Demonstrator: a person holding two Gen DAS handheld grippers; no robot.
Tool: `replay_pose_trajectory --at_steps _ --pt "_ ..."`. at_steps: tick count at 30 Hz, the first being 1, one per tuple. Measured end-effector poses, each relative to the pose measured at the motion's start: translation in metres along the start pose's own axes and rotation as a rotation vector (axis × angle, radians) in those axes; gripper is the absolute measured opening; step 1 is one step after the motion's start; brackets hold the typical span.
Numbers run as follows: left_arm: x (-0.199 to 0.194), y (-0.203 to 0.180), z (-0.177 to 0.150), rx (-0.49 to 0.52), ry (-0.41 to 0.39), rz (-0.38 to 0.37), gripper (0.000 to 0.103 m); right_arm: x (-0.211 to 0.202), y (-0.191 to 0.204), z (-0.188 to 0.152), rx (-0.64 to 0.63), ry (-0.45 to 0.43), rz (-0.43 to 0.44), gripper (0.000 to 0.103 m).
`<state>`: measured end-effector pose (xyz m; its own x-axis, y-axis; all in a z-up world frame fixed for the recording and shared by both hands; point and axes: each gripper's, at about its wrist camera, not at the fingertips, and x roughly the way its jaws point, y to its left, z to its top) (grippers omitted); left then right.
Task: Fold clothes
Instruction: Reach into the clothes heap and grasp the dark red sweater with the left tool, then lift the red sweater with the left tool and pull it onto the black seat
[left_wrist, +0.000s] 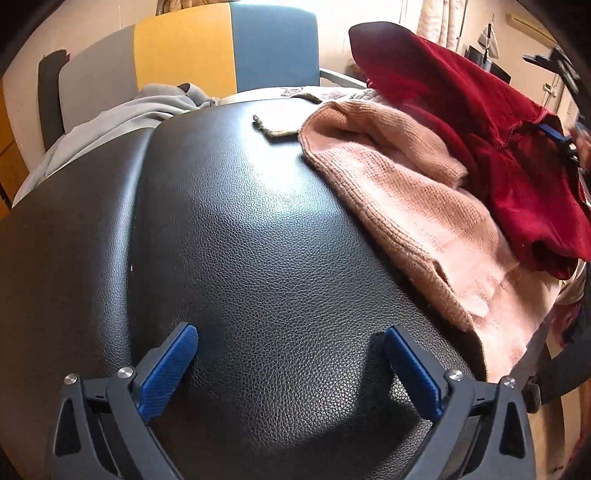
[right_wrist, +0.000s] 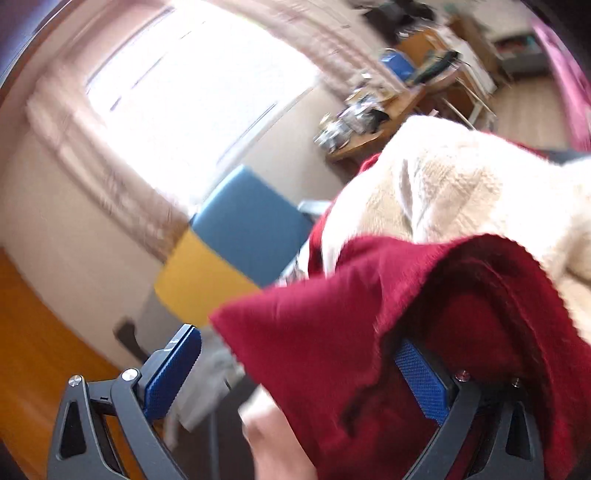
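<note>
The pictures show no folded garment: every piece of clothing in view lies loose or bunched. In the left wrist view a pink knitted sweater (left_wrist: 417, 206) sprawls over the right side of the black leather-covered bench (left_wrist: 240, 240), rumpled, one edge running toward the lower right of the frame. A dark red garment (left_wrist: 480, 122) rises above it at the upper right, lifted off the surface and draped over the right gripper (left_wrist: 561, 142), of which only a blue tip shows there. A grey garment (left_wrist: 122, 118) lies crumpled at the upper left, at the bench's far edge in front of a grey, yellow and blue chair back (left_wrist: 207, 51), and a short bit of brownish cord (left_wrist: 275, 129) rests near the top centre. Judging from this, folding remains for all the visible pieces, and whether any folded stack exists out of view cannot be told. The left gripper (left_wrist: 288, 354) hovers over bare bench at the bottom of the frame, its fingers spread wide and holding nothing. In the blurred right wrist view the right gripper's fingers stand wide apart too; the red cloth hangs over the right-hand finger (right_wrist: 421, 380) and is not pinched, with a cream fleecy fabric (right_wrist: 461, 192) behind it at the upper right.
</note>
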<state>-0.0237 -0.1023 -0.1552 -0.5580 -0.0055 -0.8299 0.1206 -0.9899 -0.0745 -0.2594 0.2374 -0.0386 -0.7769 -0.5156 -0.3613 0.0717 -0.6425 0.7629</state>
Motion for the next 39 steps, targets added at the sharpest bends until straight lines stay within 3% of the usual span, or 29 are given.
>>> replay_pose_trajectory --at_steps 2,5,7,9,11,13,16,22,28,31,37,38,39 --pt "0.0 0.0 0.0 0.002 0.001 0.001 0.103 0.019 0.001 -0.002 0.039 0.072 0.065 0.103" --pt "-0.002 0.002 0.0 0.013 0.006 -0.016 0.103 0.037 0.037 -0.04 -0.097 0.231 0.231 0.103" --pt "-0.004 0.006 0.005 0.007 0.025 -0.041 0.101 0.038 0.049 -0.076 -0.154 0.315 0.277 0.103" --pt "-0.01 0.013 0.013 -0.043 0.039 -0.111 0.083 0.033 0.045 -0.114 -0.182 0.389 0.258 0.103" --pt "-0.014 0.019 0.031 -0.087 0.043 -0.204 0.082 0.034 0.034 -0.144 -0.228 0.434 0.181 0.103" --pt "-0.017 0.013 0.062 -0.095 0.015 -0.238 0.082 0.031 0.029 -0.167 -0.264 0.47 0.111 0.103" --pt "-0.03 -0.01 0.105 -0.053 -0.045 -0.264 0.082 0.028 0.018 -0.179 -0.32 0.476 0.029 0.103" --pt "-0.032 -0.078 0.209 0.055 -0.099 -0.358 0.082 0.041 0.024 -0.194 -0.445 0.496 -0.025 0.103" --pt "0.011 -0.126 0.281 0.072 -0.075 -0.42 0.083 0.053 0.031 -0.209 -0.571 0.514 -0.08 0.103" --pt "0.042 -0.139 0.304 0.07 -0.037 -0.402 0.082 0.065 0.031 -0.222 -0.62 0.534 -0.08 0.103" --pt "0.086 -0.136 0.326 0.024 0.02 -0.412 0.078 0.064 0.002 -0.232 -0.583 0.54 -0.033 0.103" --pt "0.089 -0.135 0.327 0.013 0.026 -0.421 0.073 0.063 -0.001 -0.231 -0.571 0.536 -0.023 0.103" --pt "0.092 -0.135 0.327 -0.005 0.036 -0.452 0.055 0.066 -0.002 -0.23 -0.556 0.53 -0.01 0.103"
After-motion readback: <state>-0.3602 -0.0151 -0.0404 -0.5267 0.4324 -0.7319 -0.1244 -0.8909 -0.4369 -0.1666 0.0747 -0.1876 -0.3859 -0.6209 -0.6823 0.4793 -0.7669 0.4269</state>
